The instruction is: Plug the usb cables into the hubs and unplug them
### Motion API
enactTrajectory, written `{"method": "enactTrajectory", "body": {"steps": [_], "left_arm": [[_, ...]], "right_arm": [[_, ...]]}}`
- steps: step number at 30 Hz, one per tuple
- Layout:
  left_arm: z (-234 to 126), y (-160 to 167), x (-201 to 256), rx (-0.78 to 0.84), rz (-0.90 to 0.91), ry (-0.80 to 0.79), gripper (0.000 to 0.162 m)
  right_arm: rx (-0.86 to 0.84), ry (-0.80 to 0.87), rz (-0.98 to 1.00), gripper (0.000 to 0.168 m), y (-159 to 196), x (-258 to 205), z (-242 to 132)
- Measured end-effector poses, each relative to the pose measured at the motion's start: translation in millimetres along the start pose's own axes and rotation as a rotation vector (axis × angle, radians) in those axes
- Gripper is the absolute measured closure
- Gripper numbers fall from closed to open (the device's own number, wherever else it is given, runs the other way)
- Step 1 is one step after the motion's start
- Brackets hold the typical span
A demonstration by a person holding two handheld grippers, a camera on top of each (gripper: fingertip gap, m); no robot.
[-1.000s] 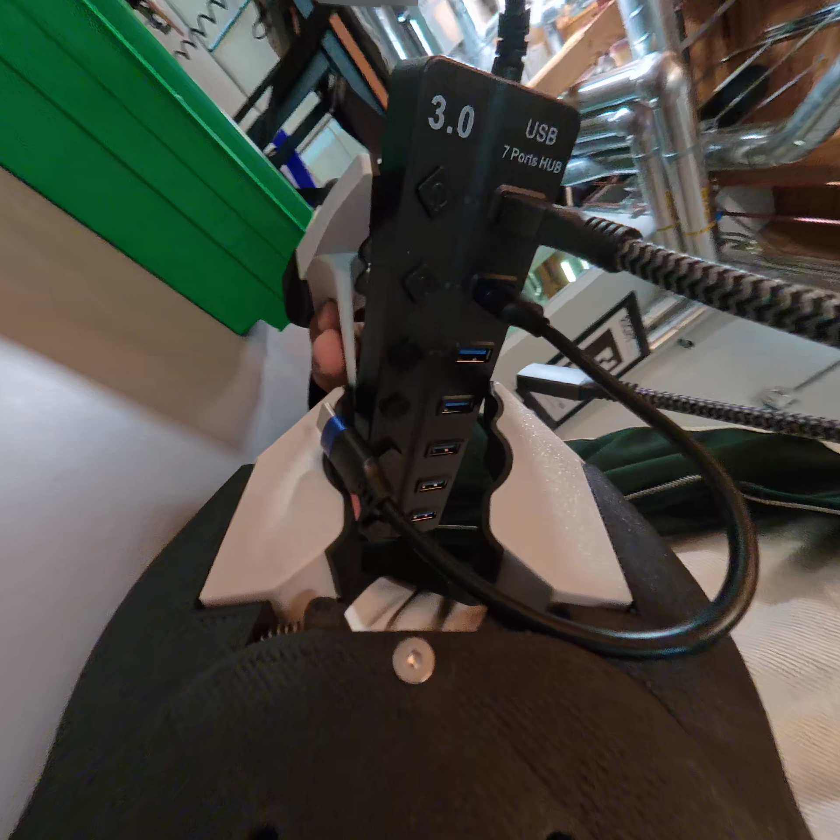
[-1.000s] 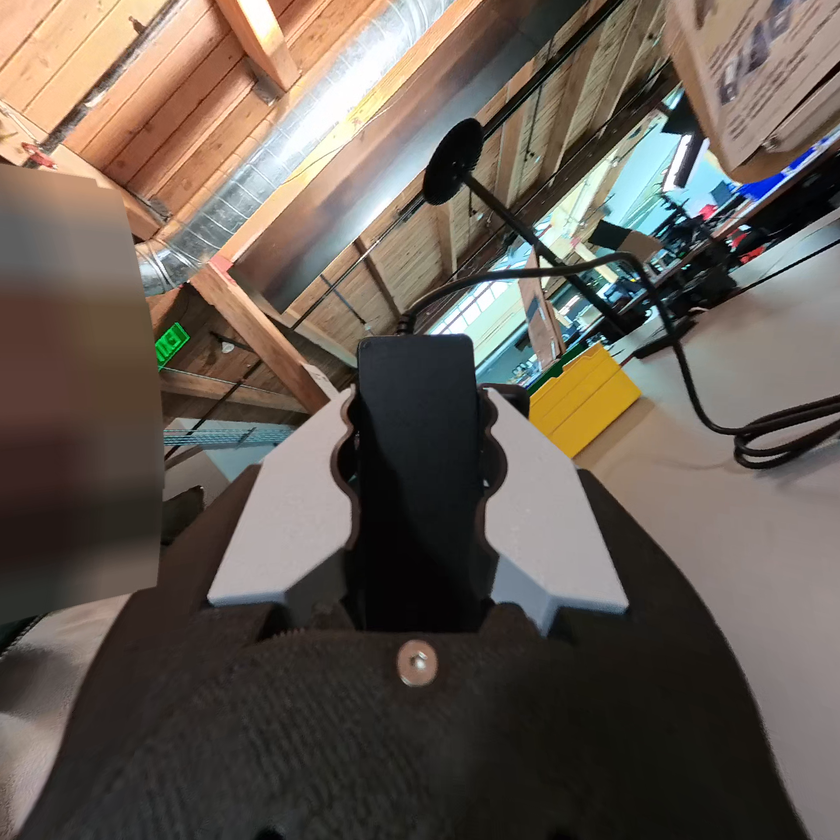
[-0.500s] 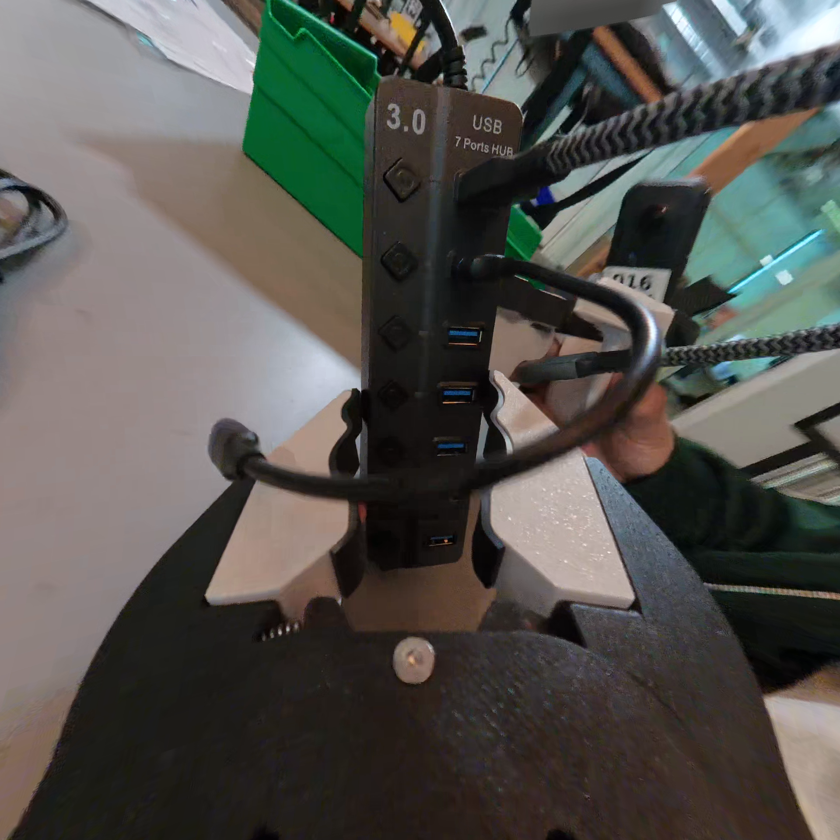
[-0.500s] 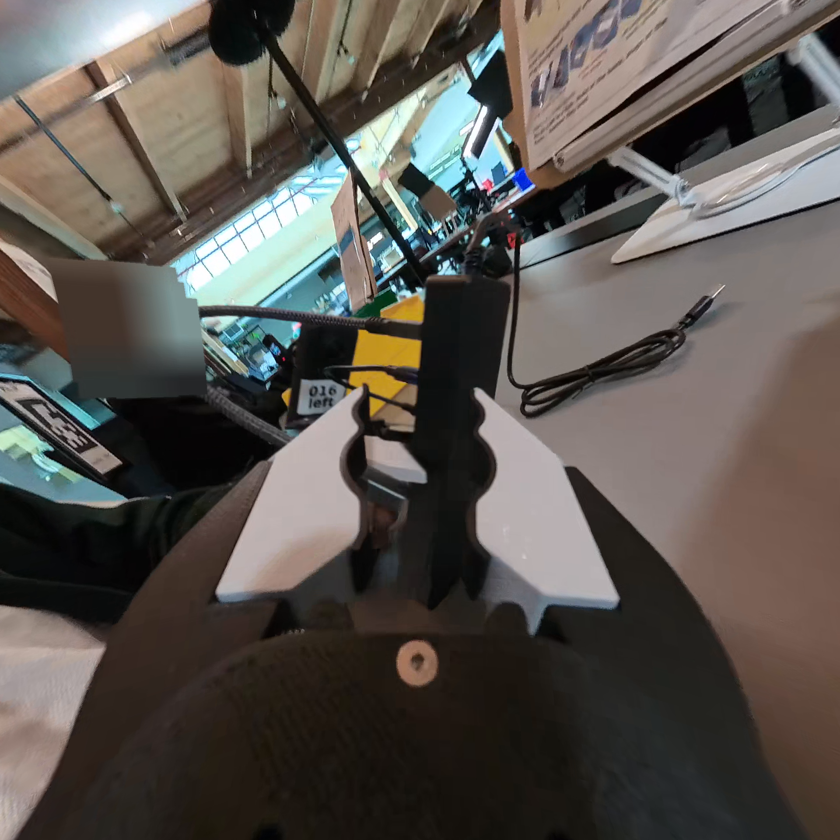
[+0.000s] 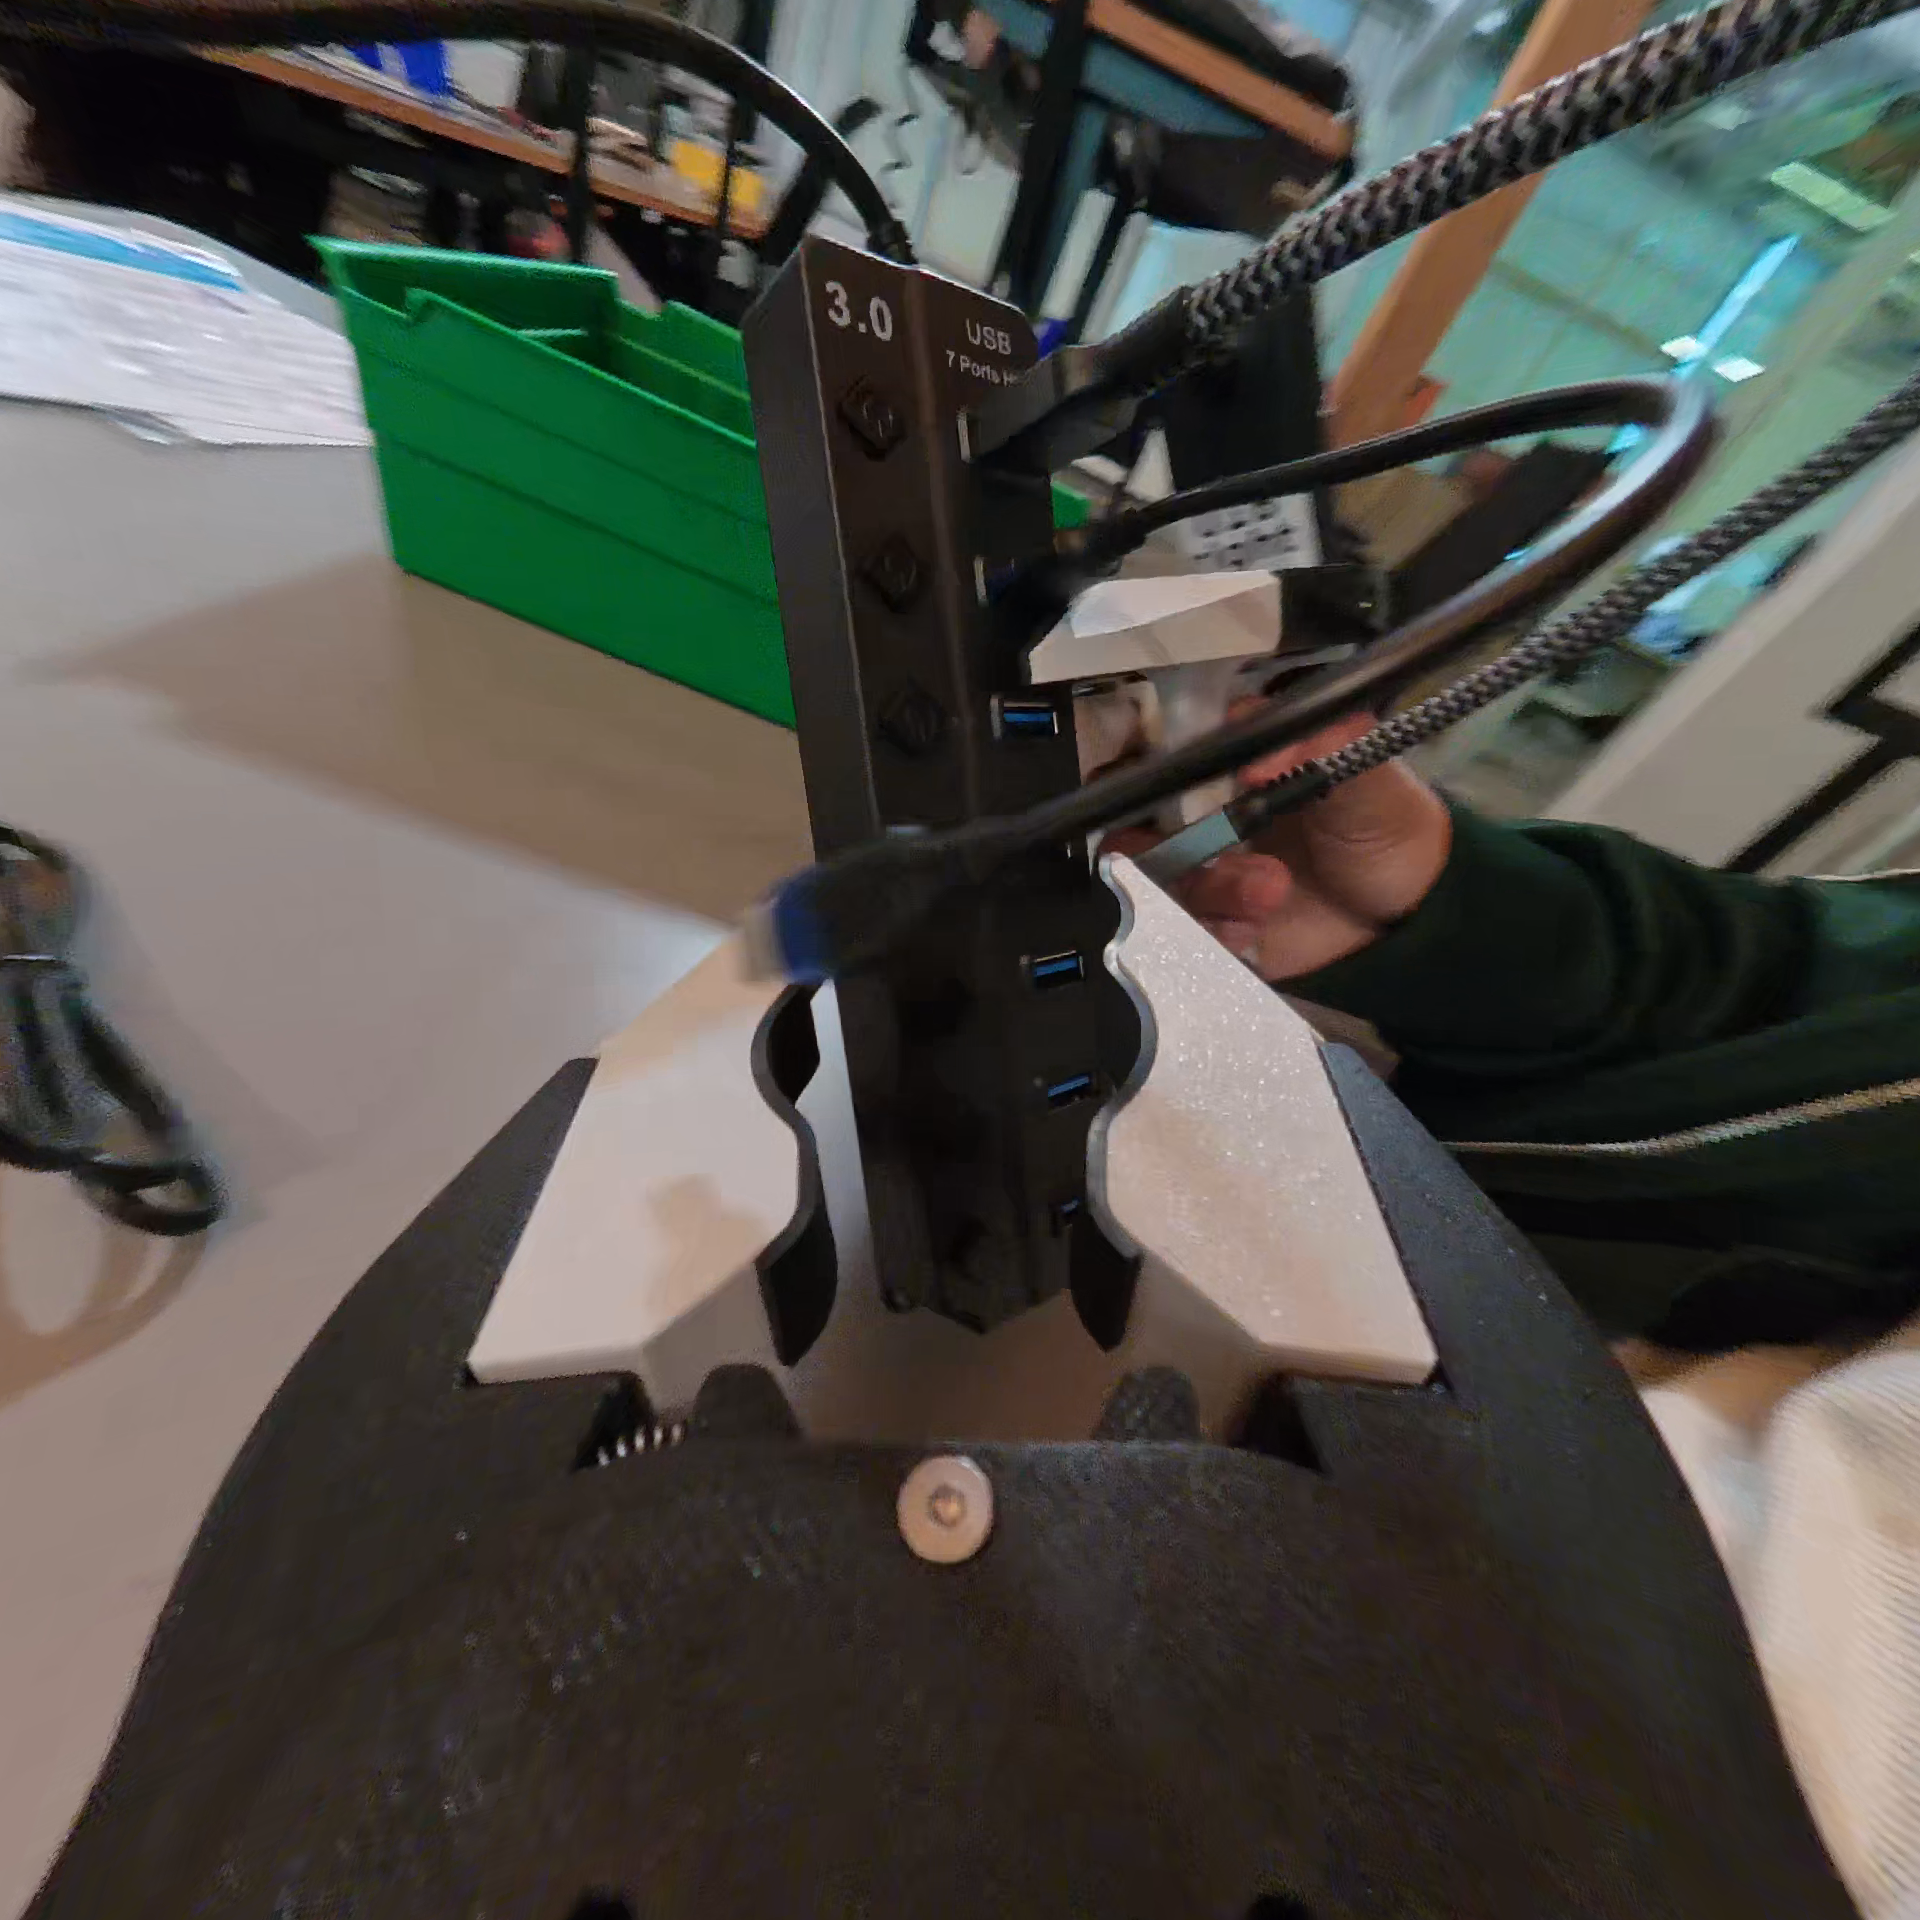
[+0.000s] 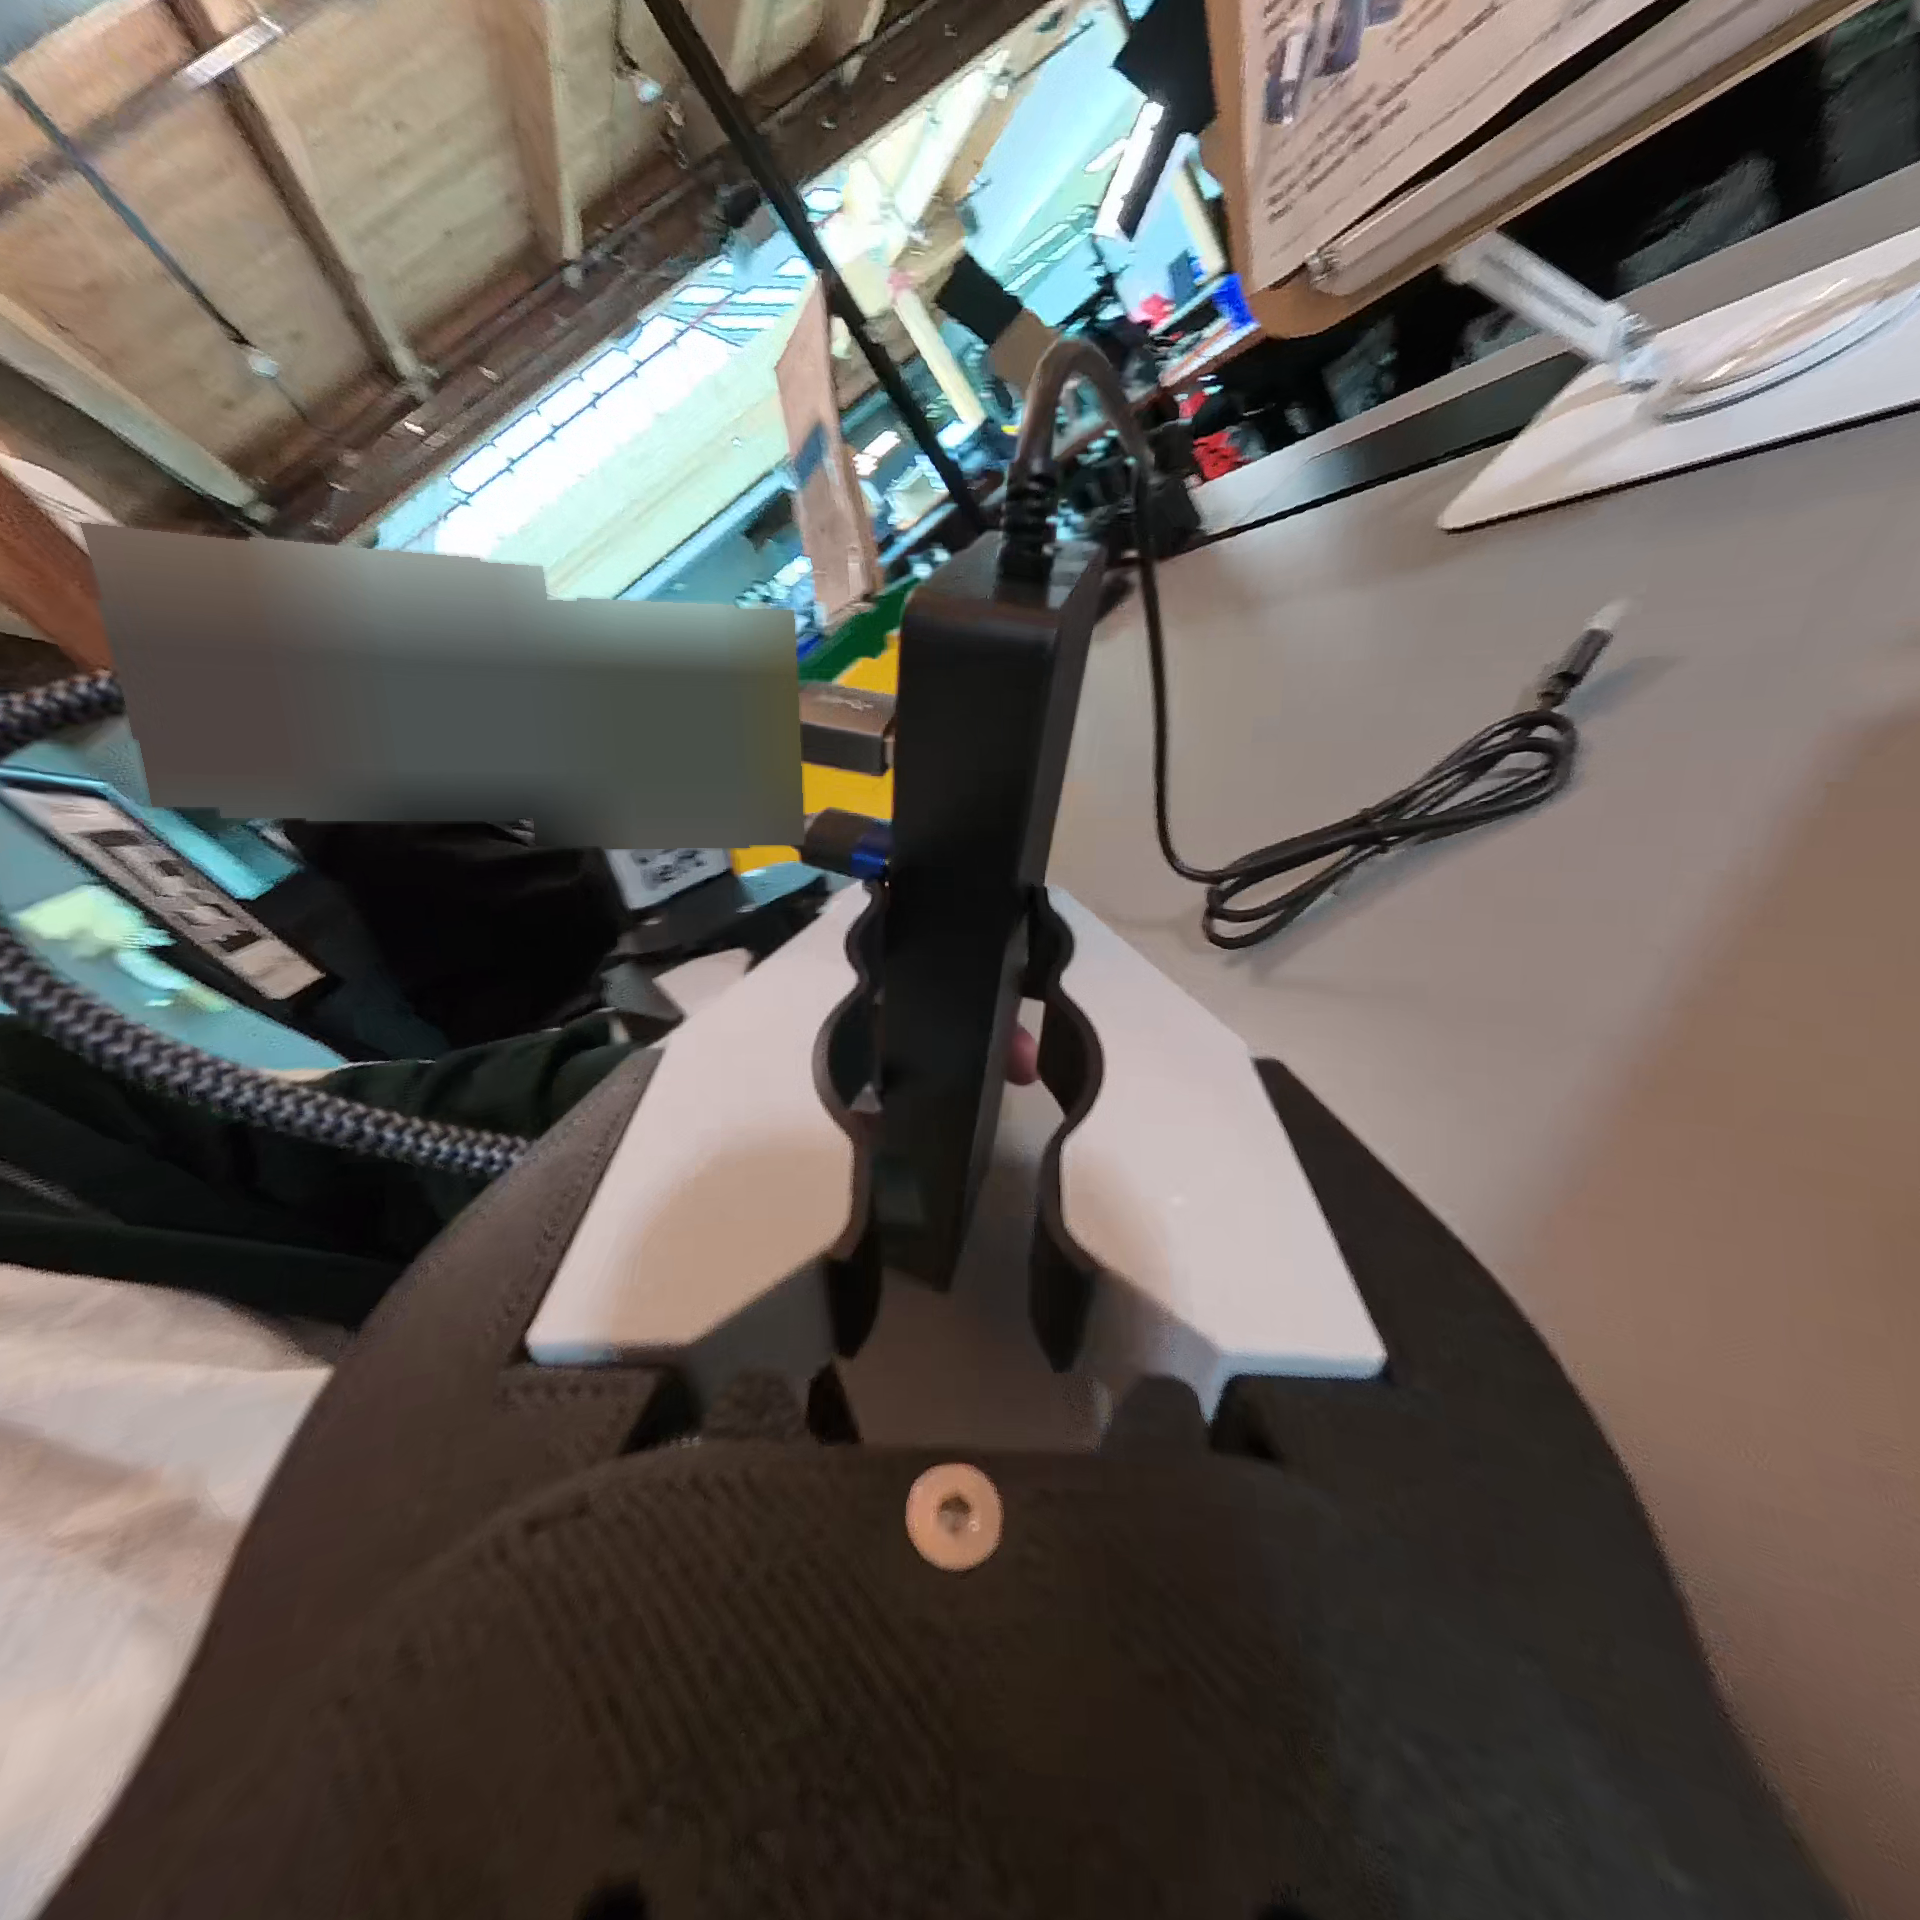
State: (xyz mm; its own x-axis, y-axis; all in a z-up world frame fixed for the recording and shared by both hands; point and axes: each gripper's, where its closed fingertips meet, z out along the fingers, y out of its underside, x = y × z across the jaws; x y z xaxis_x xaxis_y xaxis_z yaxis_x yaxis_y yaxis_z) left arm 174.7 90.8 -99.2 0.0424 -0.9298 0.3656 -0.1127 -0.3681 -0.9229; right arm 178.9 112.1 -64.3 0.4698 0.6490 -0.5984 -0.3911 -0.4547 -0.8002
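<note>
A black seven-port USB hub (image 5: 935, 623) stands upright between my left gripper's (image 5: 956, 935) fingers, which are shut on its lower end. A braided cable (image 5: 1455, 177) and a thin black cable (image 5: 1558, 582) sit in its top two ports. The black cable's blue-ringed free plug (image 5: 790, 925) hangs in front of the hub. The braided cable's silver free plug (image 5: 1195, 847) hangs by a hand. My right gripper (image 6: 951, 904) is shut on the same hub (image 6: 966, 831) across its thin sides, just below the blue plug (image 6: 847, 847). Its white fingers (image 5: 1153, 623) show right of the hub.
A green bin (image 5: 561, 447) stands on the grey table (image 6: 1558, 1039) behind the hub. A black cable coil (image 5: 83, 1091) lies at the left. Another loose black cable (image 6: 1382, 831) lies on the table. A green-sleeved arm (image 5: 1610, 987) fills the right side.
Both views have swung down from the ceiling toward the table. My right gripper has gone from holding the hub across its width to closing on its thin sides. The loose plugs have swung.
</note>
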Motion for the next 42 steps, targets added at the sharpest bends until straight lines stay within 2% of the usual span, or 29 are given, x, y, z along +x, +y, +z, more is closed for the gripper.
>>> {"method": "enactTrajectory", "body": {"steps": [6,10,14,16,20,26,30,34,38,42], "left_arm": [[-8.8,-5.1,23.4,0.031,-0.316,0.344,0.119],[-12.4,-6.8,36.9,0.029,-0.395,0.466,0.137],[-7.9,-6.1,30.1,0.021,-0.331,0.387,0.139],[-7.8,-12.3,18.8,0.057,-0.314,0.309,0.140],[-13.4,-22.8,-5.2,0.139,-0.347,0.198,0.141],[-30.1,-34.8,-47.2,0.286,-0.523,0.072,0.140],[-38.3,-32.8,-68.6,0.370,-0.727,0.061,0.140],[-35.2,-26.8,-69.9,0.353,-0.750,0.053,0.141],[-21.9,-23.9,-44.7,0.280,-0.676,0.104,0.140],[-6.1,-15.4,-14.7,0.209,-0.639,0.179,0.141]], "right_arm": [[-0.012,-0.195,0.097,0.142,0.8,-21.5,0.8],[-0.061,-0.253,0.117,0.142,10.5,-28.9,4.9],[-0.045,-0.213,0.066,0.144,10.8,-26.5,7.8],[-0.011,-0.132,0.011,0.145,5.1,-17.4,6.8],[0.082,0.069,-0.136,0.133,-14.6,5.4,-3.2],[0.223,0.248,-0.248,0.134,-44.4,21.0,-28.8],[0.288,0.263,-0.451,0.138,-58.0,-2.4,-35.4],[0.197,0.222,-0.717,0.142,-37.8,-32.9,-13.7],[0.052,0.248,-0.863,0.141,-8.3,-31.0,9.0],[0.025,0.346,-0.961,0.142,-8.4,-20.9,9.0]]}}
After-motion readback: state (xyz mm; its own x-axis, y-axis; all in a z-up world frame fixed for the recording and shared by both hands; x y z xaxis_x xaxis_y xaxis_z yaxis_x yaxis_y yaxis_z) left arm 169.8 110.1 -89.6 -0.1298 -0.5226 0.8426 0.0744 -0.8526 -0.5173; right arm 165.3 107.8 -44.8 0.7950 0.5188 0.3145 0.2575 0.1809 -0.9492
